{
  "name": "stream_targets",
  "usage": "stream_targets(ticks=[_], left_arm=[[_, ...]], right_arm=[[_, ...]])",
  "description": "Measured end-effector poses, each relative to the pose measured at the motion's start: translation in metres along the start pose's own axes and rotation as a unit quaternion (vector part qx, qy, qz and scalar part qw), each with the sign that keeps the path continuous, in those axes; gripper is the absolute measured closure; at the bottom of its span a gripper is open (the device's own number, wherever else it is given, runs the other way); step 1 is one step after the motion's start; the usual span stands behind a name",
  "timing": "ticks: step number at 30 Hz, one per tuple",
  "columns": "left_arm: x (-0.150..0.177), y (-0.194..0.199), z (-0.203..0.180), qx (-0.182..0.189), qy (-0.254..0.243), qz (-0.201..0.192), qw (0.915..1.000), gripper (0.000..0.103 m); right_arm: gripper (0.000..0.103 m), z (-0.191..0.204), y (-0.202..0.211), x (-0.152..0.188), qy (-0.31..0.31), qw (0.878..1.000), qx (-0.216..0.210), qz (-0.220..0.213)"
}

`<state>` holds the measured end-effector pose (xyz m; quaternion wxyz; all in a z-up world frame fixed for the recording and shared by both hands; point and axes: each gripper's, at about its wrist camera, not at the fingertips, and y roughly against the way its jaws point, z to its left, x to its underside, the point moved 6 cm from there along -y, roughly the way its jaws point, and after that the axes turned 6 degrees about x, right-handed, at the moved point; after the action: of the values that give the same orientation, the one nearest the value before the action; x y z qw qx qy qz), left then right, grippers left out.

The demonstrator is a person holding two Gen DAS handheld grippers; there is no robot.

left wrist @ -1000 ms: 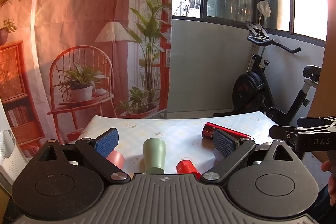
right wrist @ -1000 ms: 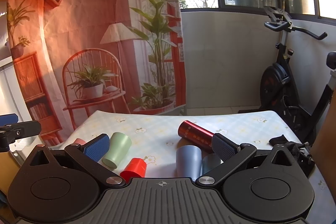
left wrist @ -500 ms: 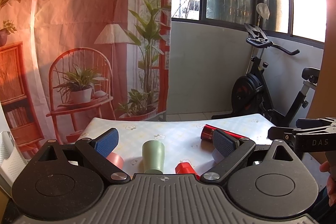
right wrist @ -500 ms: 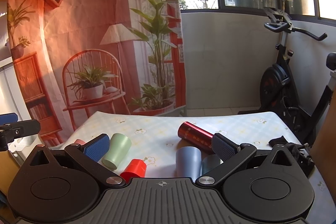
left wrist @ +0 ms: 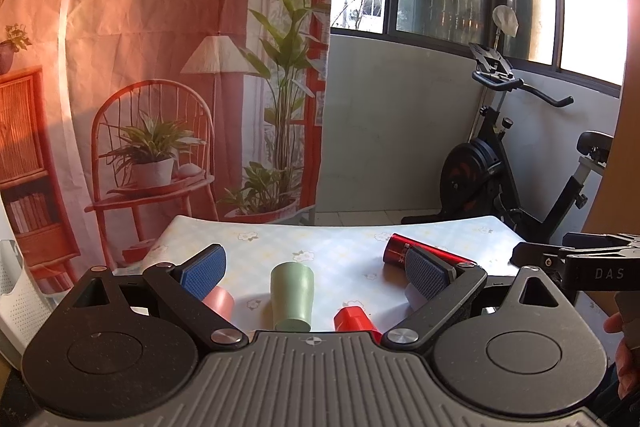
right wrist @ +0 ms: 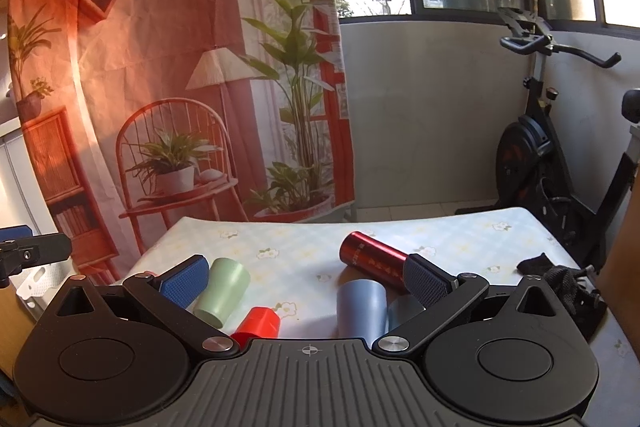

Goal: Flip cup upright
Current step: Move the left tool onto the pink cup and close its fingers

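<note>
Several cups lie on their sides on a flower-print table [left wrist: 340, 247]. In the left wrist view a green cup [left wrist: 291, 297] lies between the fingers of my open, empty left gripper [left wrist: 316, 269], with a pink cup [left wrist: 219, 301] at left and a red cup [left wrist: 354, 319] at right. In the right wrist view my open, empty right gripper [right wrist: 308, 277] is above a blue-grey cup [right wrist: 361, 307], with the green cup [right wrist: 222, 291], the red cup [right wrist: 258, 323] and a dark red metal tumbler [right wrist: 374, 263] around it.
A second grey-blue cup [right wrist: 404, 311] lies behind the right finger. A black cloth [right wrist: 560, 275] lies at the table's right edge. An exercise bike [left wrist: 520, 167] stands behind the table at right. A printed backdrop [left wrist: 160, 67] hangs behind it.
Both views have shifted only slightly; the left gripper has risen a little. The cups have not moved and both grippers stay open.
</note>
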<state>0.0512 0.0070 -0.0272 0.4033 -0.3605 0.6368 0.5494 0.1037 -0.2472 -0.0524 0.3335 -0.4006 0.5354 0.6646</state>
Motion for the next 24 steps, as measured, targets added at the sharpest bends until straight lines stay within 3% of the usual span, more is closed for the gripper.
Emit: stream_targets(ticks=[5,9,17,24], left_arm=[[0.011,-0.014,0.016,-0.003,-0.007,0.018,0.9998,0.005],[0.023,-0.036,0.042,-0.027,-0.02,0.041,0.9986,0.006],[0.049,-0.117,0.123,-0.021,0.051,0.089,0.9945,0.013],[0.087,-0.178,0.168,-0.043,0.065,0.147,0.9861,0.017]], right_arm=[[0.0,-0.002,-0.024,0.011,-0.005,1.0,0.003,0.014],[0.0,-0.003,-0.046,0.019,-0.012,1.0,0.004,0.025],[0.0,-0.002,-0.091,0.031,-0.02,0.999,0.012,0.046],[0.0,0.0,-0.112,0.041,-0.016,0.998,0.017,0.063]])
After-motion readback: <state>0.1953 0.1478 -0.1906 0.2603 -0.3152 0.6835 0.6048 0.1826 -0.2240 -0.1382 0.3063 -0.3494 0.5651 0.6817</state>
